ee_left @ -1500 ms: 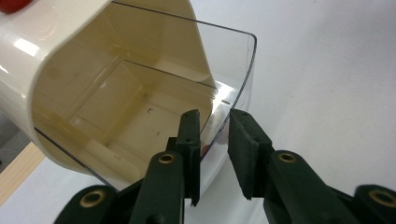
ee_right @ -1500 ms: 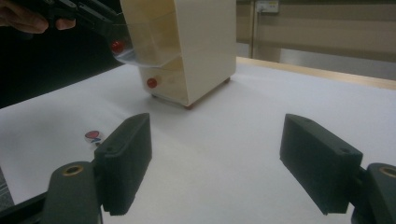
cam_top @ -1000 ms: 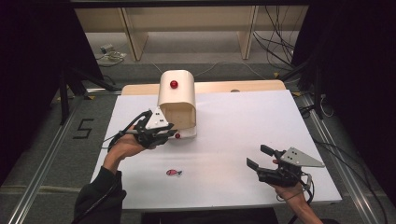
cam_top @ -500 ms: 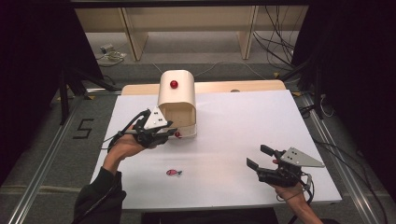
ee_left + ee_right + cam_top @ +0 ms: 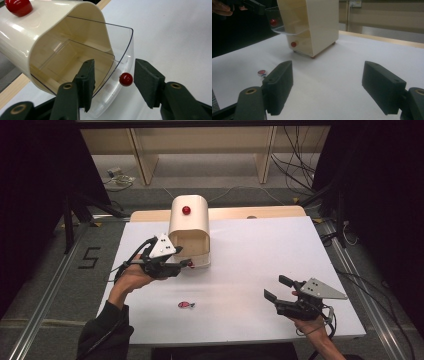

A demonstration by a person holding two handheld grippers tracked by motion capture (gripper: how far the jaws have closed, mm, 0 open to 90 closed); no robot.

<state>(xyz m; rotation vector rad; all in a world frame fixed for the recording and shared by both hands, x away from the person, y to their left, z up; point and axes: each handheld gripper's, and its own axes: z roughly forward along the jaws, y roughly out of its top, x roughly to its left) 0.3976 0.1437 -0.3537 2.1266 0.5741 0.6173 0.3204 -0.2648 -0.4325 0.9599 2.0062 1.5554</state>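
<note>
Cream plastic formed the domed cabinet [image 5: 189,230] at upper centre of the high view, on the white tabletop [image 5: 260,255]; a floor marking read "5". The left tool [image 5: 186,264] sat at its clear drawer, likely having pulled it out.

In the left gripper view, its jaws, just opening, stood spread around the drawer's red knob [image 5: 126,79] without touching.

In the right gripper view, the right tool [image 5: 327,86] waited spread and empty, probably idle.
</note>
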